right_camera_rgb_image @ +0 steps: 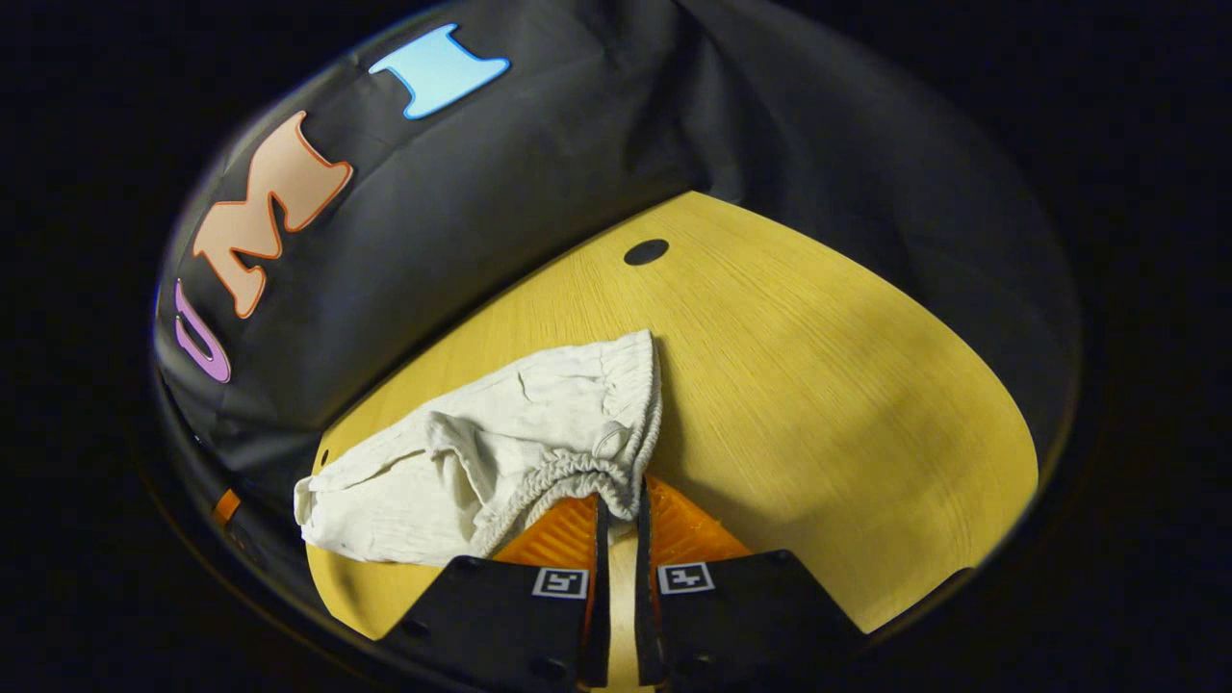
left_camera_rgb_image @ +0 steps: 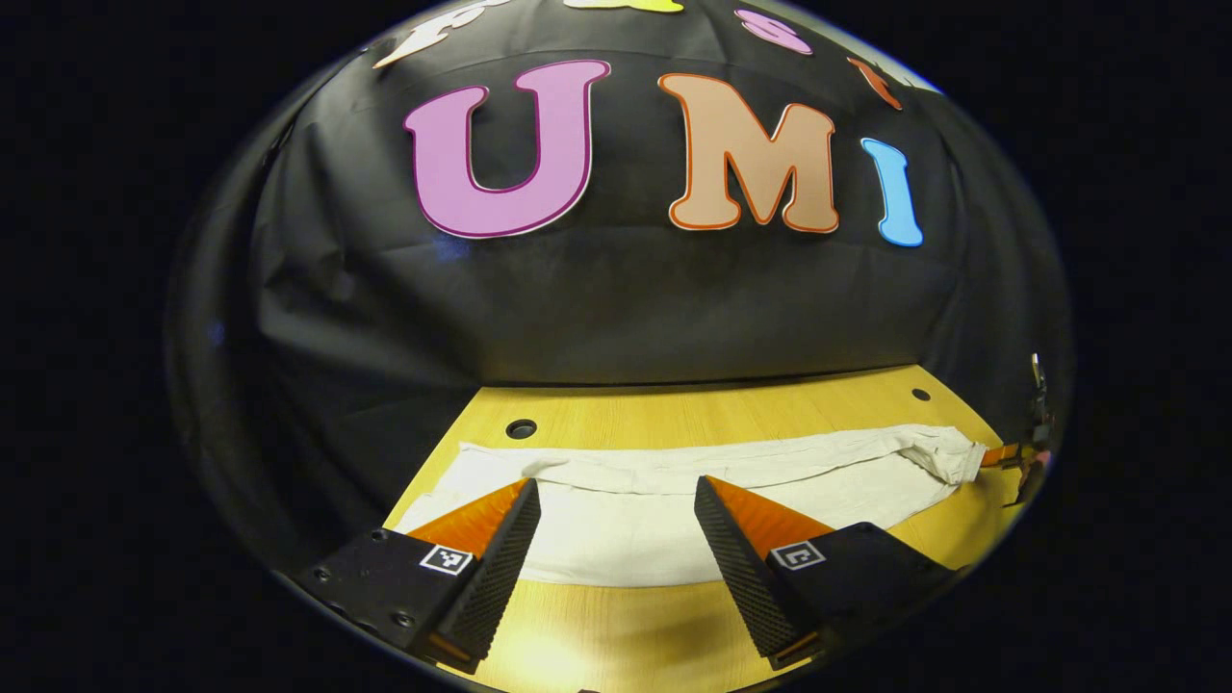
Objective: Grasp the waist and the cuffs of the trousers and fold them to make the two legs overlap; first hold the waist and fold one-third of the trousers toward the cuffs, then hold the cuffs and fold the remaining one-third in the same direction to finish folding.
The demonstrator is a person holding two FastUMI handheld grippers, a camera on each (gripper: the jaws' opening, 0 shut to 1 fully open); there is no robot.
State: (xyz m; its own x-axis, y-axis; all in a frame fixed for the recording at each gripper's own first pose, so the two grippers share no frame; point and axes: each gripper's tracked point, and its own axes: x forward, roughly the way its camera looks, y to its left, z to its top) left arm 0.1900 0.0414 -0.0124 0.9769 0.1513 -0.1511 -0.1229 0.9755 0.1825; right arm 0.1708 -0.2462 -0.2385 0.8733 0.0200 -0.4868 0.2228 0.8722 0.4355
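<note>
1. Trousers (left_camera_rgb_image: 664, 500): one pair, off-white, lying stretched lengthwise across the wooden surface (left_camera_rgb_image: 616, 635), legs overlapped, cloth creased.
2. Left tool (left_camera_rgb_image: 616, 496): held low over the middle of the trousers, fingers spread wide, gripping nothing.
3. Right tool (right_camera_rgb_image: 616, 510): angled down at the gathered elastic waist (right_camera_rgb_image: 577, 472), fingers nearly together and pinching that waistband.
4. Count: two tools, one garment, one surface.

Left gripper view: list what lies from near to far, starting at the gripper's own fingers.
Left gripper, open over the cloth → white trousers lying flat → bare wooden table with a round hole → black cloth wall.
</note>
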